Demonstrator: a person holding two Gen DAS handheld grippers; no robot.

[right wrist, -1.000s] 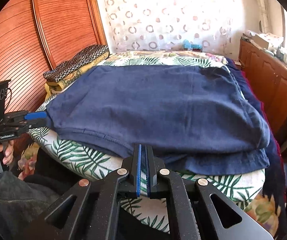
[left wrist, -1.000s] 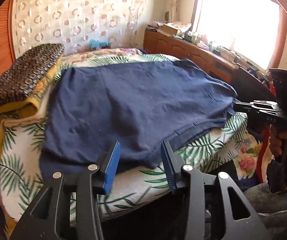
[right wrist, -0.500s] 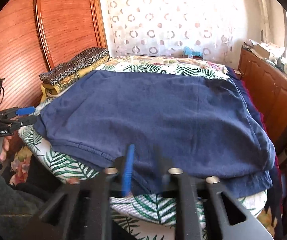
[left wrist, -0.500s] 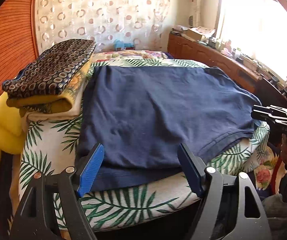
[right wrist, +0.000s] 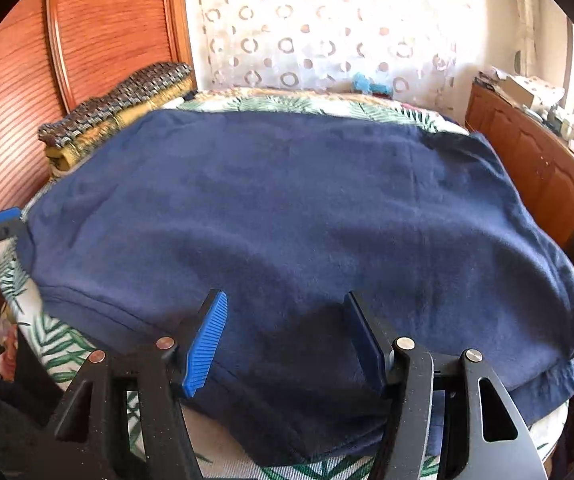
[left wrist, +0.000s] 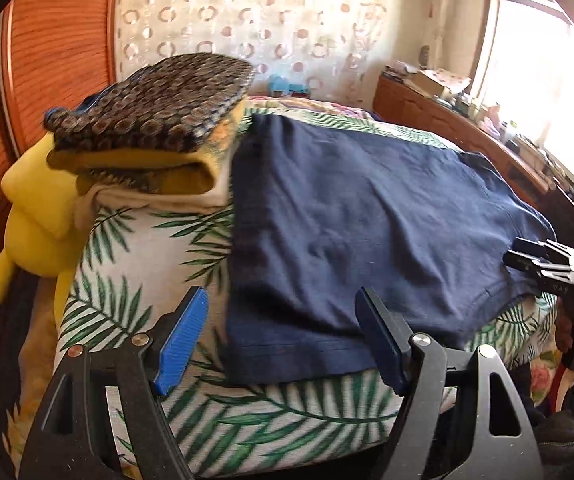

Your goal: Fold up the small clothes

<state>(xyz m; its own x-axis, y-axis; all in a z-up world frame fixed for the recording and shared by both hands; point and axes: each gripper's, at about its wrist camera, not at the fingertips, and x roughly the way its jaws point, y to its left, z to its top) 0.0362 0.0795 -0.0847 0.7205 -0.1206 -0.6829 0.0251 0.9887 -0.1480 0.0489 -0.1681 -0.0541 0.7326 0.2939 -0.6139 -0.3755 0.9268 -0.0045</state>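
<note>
Nearest in left wrist view: left hand-held gripper (left wrist: pixel 281 342), jaws spread wide w/ nothing between, blue pads (left wrist: pixel 181 342) hanging over the near left corner of the navy garment (left wrist: pixel 367 216); whether they touch the cloth can't be told. In right wrist view the right hand-held gripper (right wrist: pixel 285 338) also gapes wide, holding nothing, its pads straddling the garment's near edge over the cloth. Garment lies spread flat, doubled at the near hem so a lower layer shows under the top one, on a bed w/ palm-leaf print cover (left wrist: pixel 139 248); it takes up most of the bed's top and its right side droops over the edge. Just beside garment's far-left side: stack of folded clothes (left wrist: pixel 155 128), dark ring-patterned piece on top, yellow ones under, a white one at the bottom. A yellow plush toy (left wrist: pixel 35 216) hangs off the bed's left side below the stack. Left bkgd: reddish ribbed wood panel (right wrist: pixel 99 36). Far end: small blue toy (right wrist: pixel 369 85) at the bed's far edge, sheer curtain w/ ring print (right wrist: pixel 327 28) behind. Right: wooden cabinet (right wrist: pixel 535 168) w/ clutter on top, under a bright window (left wrist: pixel 543 80).
</note>
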